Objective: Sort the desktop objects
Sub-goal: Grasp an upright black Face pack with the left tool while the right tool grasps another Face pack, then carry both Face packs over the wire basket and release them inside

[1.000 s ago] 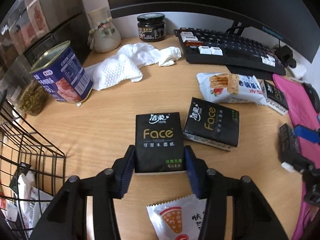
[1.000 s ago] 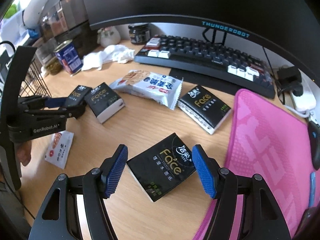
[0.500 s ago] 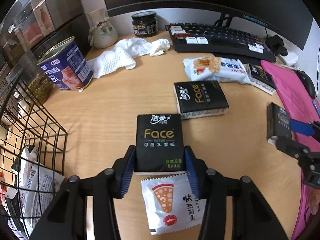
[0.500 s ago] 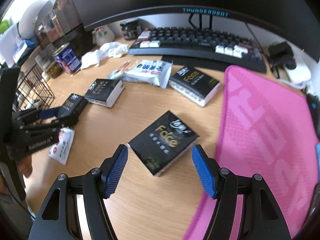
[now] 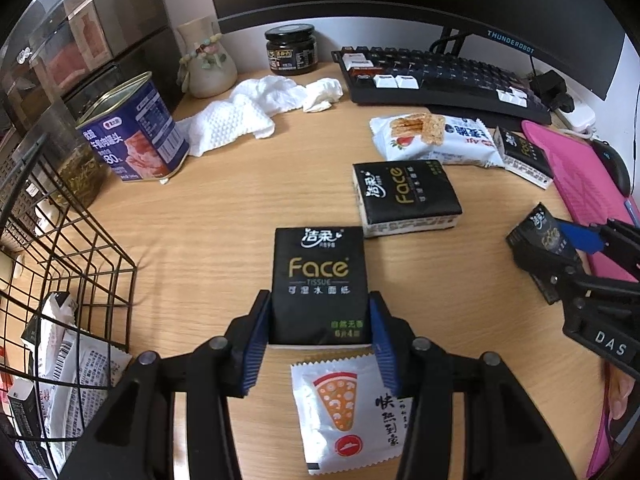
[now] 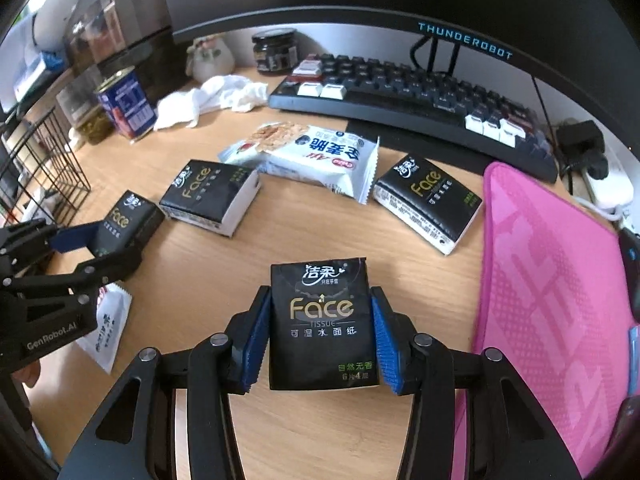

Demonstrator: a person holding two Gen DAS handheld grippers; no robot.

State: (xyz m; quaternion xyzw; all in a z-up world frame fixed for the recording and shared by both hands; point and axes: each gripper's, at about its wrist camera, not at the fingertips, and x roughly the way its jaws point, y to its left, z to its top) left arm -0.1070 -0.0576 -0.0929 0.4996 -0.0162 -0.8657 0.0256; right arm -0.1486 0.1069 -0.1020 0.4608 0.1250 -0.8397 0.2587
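My left gripper (image 5: 320, 340) is shut on a black Face tissue pack (image 5: 320, 280), held upright above the wooden desk. Beneath it lies a white pizza sachet (image 5: 348, 408). My right gripper (image 6: 320, 340) has its jaws closing on a second black tissue pack (image 6: 320, 312), which sits straight between the blue pads; both pads touch its sides. In the left wrist view that gripper (image 5: 560, 240) is at the right by the pink mat. Two more tissue packs (image 6: 208, 196) (image 6: 428, 196) and a white snack bag (image 6: 312, 156) lie further back.
A black wire basket (image 5: 60, 280) with packets in it stands at the left. Behind are a blue meat can (image 5: 136, 140), a white cloth (image 5: 256, 108), a dark jar (image 5: 290, 50), a vase, a keyboard (image 5: 440, 76) and a monitor. The pink mat (image 6: 552, 280) covers the right.
The right gripper's pads have narrowed onto the tissue pack, which lay askew between wide pads and now sits straight. The left gripper has drawn back a little with its pack.
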